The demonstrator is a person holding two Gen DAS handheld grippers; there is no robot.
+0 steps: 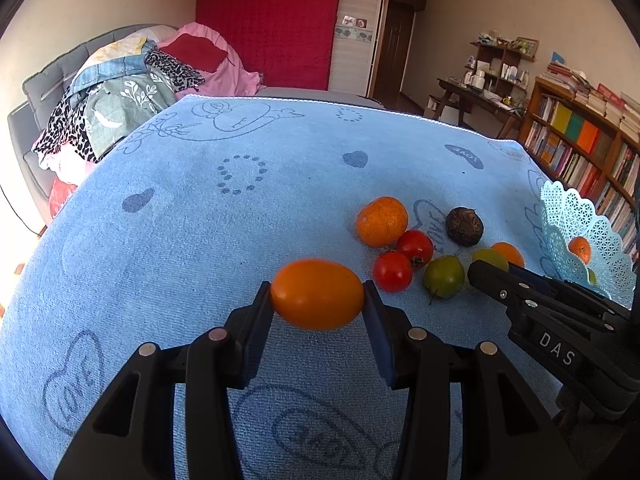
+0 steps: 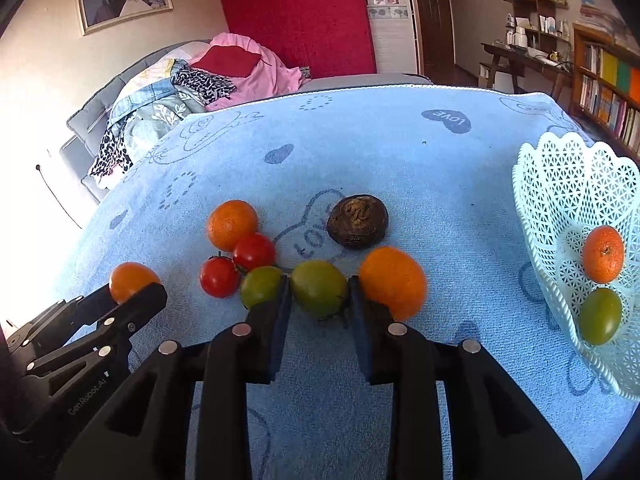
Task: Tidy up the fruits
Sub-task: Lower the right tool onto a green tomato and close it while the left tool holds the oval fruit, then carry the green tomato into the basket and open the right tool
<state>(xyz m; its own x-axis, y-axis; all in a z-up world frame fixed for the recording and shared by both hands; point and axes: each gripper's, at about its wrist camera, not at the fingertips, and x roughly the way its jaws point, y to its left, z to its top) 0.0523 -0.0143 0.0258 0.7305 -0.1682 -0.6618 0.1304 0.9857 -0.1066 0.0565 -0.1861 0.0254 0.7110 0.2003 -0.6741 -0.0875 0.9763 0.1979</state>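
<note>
The left gripper [image 1: 318, 300] pinches an orange tomato [image 1: 317, 294] between its fingertips, above the blue towel [image 1: 200, 240]. The right gripper [image 2: 320, 300] brackets a green tomato [image 2: 318, 288] on the towel, jaws touching or nearly; whether it grips, I cannot tell. The basket [image 2: 560, 184] sits at its 2 o'clock

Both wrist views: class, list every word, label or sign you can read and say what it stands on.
"DAS": right hand-held gripper body, left wrist view.
"Gen.Robot.AI": left hand-held gripper body, small.
"LOVE": dark heart on blue towel, upside down.
"LOVE": outlined heart near fruits.
Book spines: too small.
</note>
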